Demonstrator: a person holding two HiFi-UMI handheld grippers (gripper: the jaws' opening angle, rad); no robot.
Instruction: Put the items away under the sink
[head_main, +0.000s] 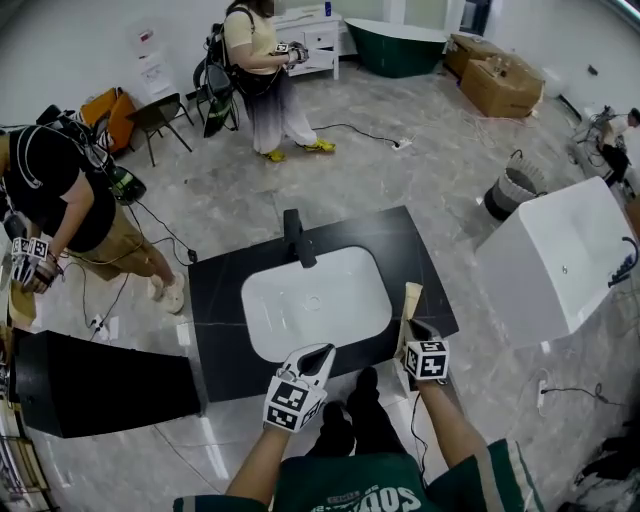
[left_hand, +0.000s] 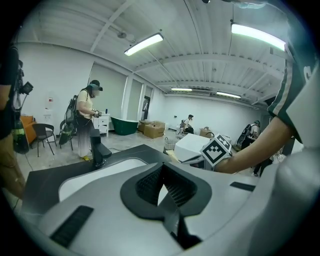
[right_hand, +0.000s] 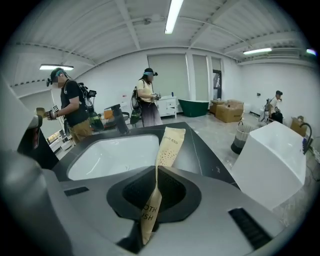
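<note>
Right gripper view shows your right gripper (right_hand: 156, 172) with its jaws clamped on a slim tan paper sachet (right_hand: 168, 142), seemingly a toothbrush pack, held upright over the black worktop's (head_main: 415, 250) front right corner. Your left gripper (left_hand: 161, 185) has its jaws together and empty at the front edge.

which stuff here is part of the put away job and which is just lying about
Job:
toothbrush packet, clamped in the right tongs
left tongs, shut and empty
vanity sink

Lying about:
cardboard boxes
green bathtub
striped basket
folding chair
</note>
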